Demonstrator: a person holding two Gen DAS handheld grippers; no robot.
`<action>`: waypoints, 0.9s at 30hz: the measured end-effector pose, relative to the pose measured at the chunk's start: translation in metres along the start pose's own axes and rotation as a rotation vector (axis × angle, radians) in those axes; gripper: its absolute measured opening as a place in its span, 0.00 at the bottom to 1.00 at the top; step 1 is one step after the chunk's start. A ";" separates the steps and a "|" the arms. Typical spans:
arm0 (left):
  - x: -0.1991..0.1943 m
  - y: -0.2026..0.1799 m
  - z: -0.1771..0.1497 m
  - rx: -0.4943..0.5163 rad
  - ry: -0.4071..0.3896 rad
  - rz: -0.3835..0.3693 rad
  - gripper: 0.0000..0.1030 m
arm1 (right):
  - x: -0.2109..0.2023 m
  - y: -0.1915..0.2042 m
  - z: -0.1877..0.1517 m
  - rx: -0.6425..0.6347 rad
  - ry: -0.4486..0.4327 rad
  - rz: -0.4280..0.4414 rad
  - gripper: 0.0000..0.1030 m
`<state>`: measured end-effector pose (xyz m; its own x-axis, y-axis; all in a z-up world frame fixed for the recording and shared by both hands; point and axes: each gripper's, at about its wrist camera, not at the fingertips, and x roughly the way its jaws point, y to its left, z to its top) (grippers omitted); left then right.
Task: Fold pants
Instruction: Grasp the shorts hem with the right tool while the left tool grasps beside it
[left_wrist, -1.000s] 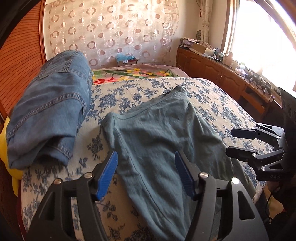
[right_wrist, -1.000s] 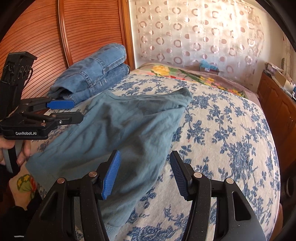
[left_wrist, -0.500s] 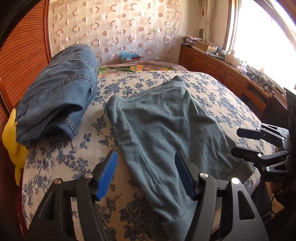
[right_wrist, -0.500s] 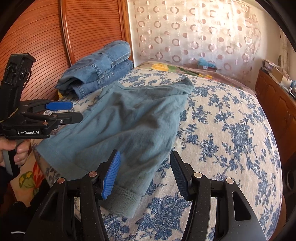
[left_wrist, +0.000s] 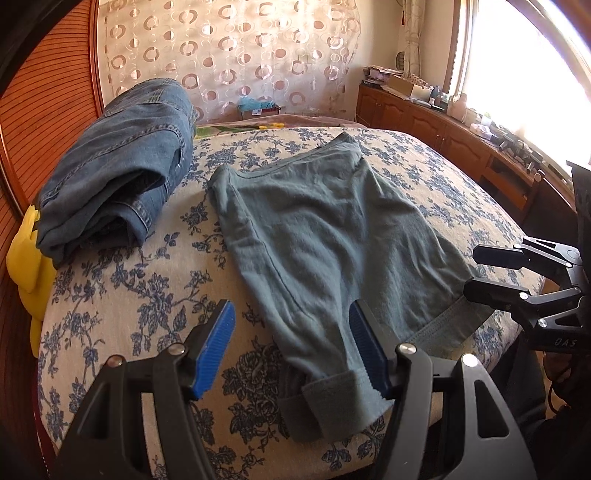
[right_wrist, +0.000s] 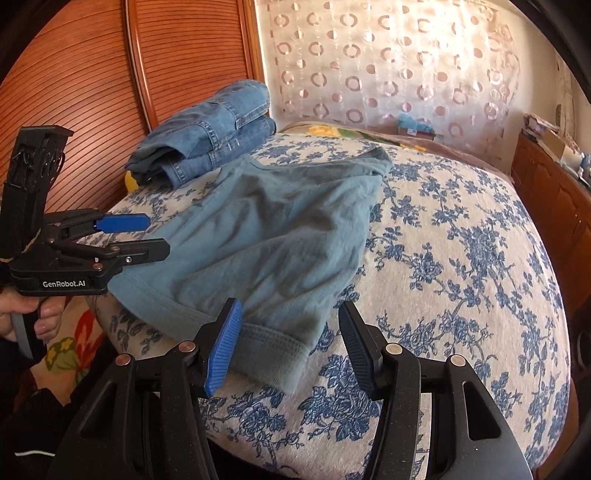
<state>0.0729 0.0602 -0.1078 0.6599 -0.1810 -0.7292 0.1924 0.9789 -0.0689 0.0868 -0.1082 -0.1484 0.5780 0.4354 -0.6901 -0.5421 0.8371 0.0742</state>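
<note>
Nearer now: soft ribbed-cuffed teal pants (left_wrist: 325, 236)

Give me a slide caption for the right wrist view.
Open right gripper poised over a cuff of the teal pants on the floral bed, folded jeans behind.
</note>
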 end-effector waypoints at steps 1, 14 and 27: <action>0.001 0.000 -0.002 -0.001 0.002 0.001 0.62 | 0.001 0.001 -0.001 0.002 0.005 0.004 0.52; 0.011 0.001 -0.021 -0.022 0.016 0.001 0.62 | 0.010 0.001 -0.011 0.042 0.048 0.029 0.23; 0.010 -0.002 -0.026 -0.025 -0.016 0.014 0.63 | 0.002 0.004 -0.017 0.027 0.034 0.022 0.22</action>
<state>0.0602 0.0584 -0.1325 0.6743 -0.1685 -0.7190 0.1648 0.9834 -0.0760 0.0757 -0.1093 -0.1615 0.5450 0.4428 -0.7119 -0.5372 0.8364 0.1090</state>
